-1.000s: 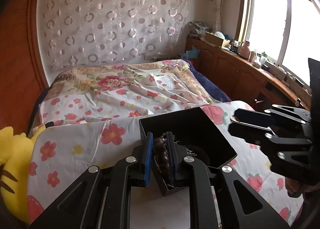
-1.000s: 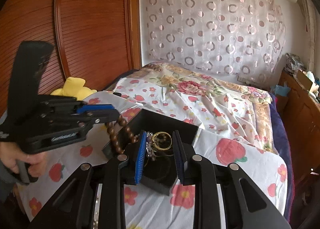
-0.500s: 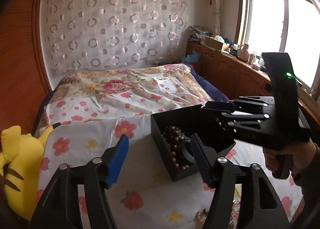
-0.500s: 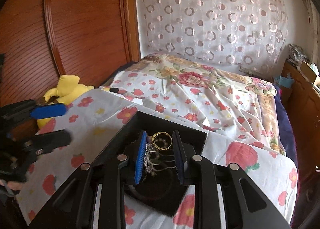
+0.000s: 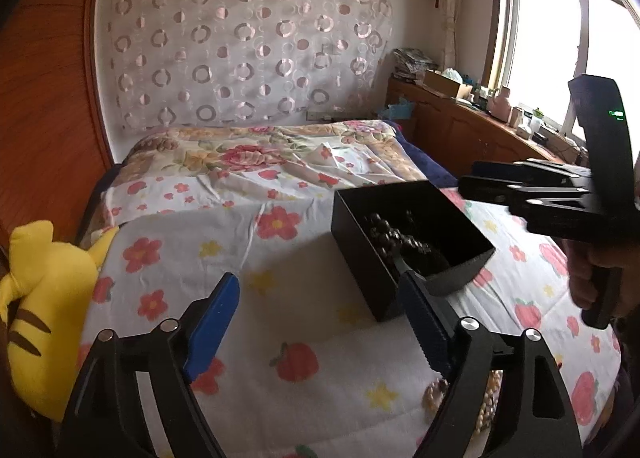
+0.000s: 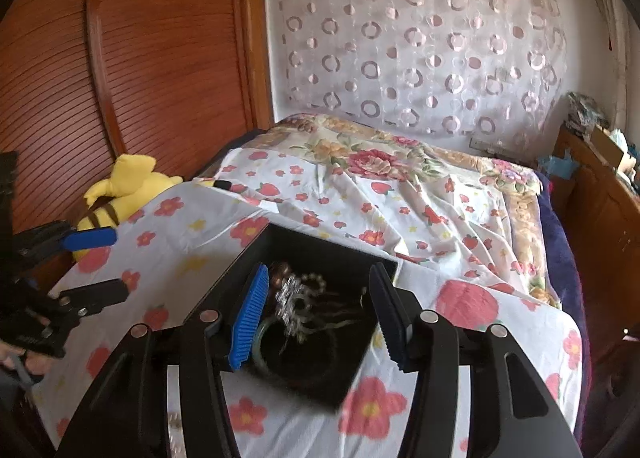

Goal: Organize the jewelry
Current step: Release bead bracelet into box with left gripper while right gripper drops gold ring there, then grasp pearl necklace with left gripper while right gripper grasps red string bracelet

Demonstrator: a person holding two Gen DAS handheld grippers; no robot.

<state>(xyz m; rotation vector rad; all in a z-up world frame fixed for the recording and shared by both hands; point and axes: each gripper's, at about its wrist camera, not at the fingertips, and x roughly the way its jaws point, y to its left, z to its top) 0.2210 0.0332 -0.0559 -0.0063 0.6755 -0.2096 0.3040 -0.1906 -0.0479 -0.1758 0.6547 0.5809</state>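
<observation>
Both pairs of blue-padded fingers stand apart with nothing pinched between them. On the left gripper point(image 5: 316, 322) the jaws have just been opening and now gape wide over bare flowered cloth, its right pad just beside the near corner of the open black rectangular jewelry box point(image 5: 412, 242); no item sits between the pads. On the right gripper point(image 6: 320, 318) the jaws have likewise just been opening, and they frame the box's interior from above, with the jewelry lying below and between them but not pressed by either pad. The box rests on a white quilt printed with red flowers and strawberries point(image 5: 224, 270), spread over the near end of the bed. Inside it, the left wrist view shows a string of dark brown wooden beads point(image 5: 394, 236) piled along one wall; the right wrist view shows a tangle of silvery chain jewelry point(image 6: 296, 298) and a dark green bangle point(image 6: 266, 338) near the bottom edge. A strand of pale pearl-like beads point(image 5: 436, 394) lies on the quilt outside the box, partly hidden behind the left gripper's right arm. A yellow plush toy with brown stripes point(image 5: 36, 298) sits at the quilt's left edge, against the reddish wooden wardrobe point(image 6: 120, 70).
</observation>
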